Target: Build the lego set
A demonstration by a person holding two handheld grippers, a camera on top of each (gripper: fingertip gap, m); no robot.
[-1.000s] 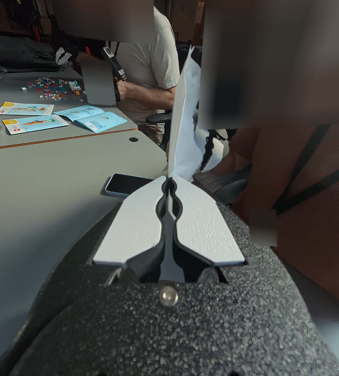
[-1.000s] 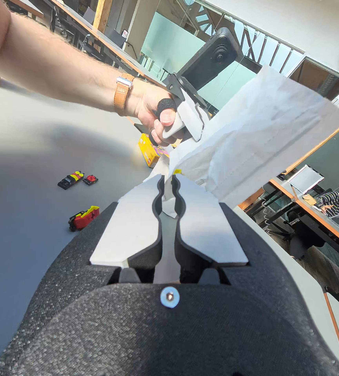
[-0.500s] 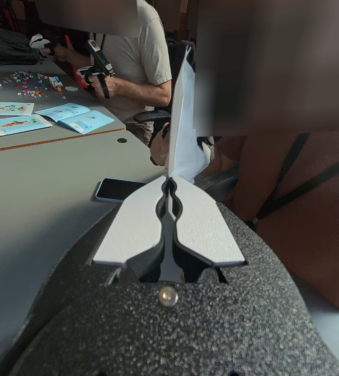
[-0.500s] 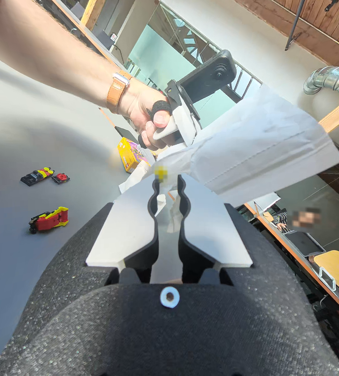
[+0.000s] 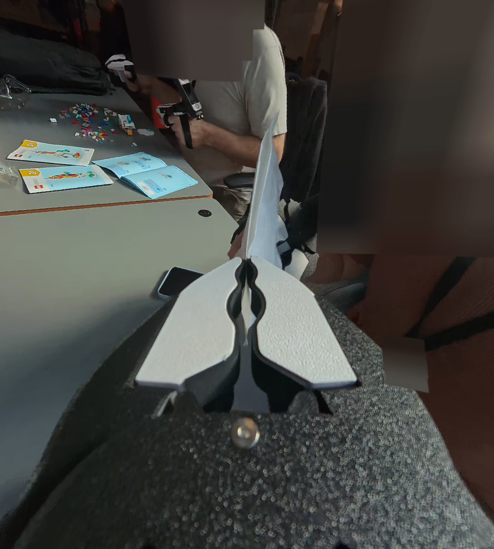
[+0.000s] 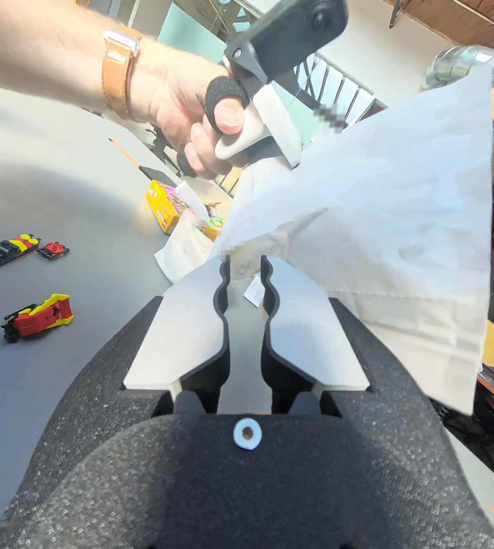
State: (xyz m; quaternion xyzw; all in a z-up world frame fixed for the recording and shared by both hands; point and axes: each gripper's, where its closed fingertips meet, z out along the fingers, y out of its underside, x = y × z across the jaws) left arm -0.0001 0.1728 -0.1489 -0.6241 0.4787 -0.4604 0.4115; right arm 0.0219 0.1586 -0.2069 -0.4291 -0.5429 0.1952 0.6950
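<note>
My left tool (image 5: 246,263) is clamping the white paper bag (image 5: 265,205), fingers pressed together on its bottom edge, and the bag is standing up edge-on from the tips toward twelve o'clock. Behind the tips, at about ten o'clock, a dark phone (image 5: 177,283) is lying flat on the grey bench (image 5: 76,267).

Over on the right wrist view, my right tool (image 6: 244,261) is sitting with its fingers apart and gripping nothing. The same paper bag (image 6: 388,237) is spreading wide above and to the right of it, from one o'clock round to three, and its lower corner is hanging just over the tips; I cannot tell whether it is touching them. The left tool (image 6: 272,133) is showing at twelve o'clock in the hand (image 6: 198,118), pinching the bag's top.

Lego pieces are lying on the bench (image 6: 61,178) well off to the left: a red and yellow build (image 6: 38,318) at nine o'clock, a black, red and yellow build (image 6: 9,248) and a small red piece (image 6: 53,249) at ten. The yellow box (image 6: 168,211) is resting at eleven, beyond the tips.
</note>
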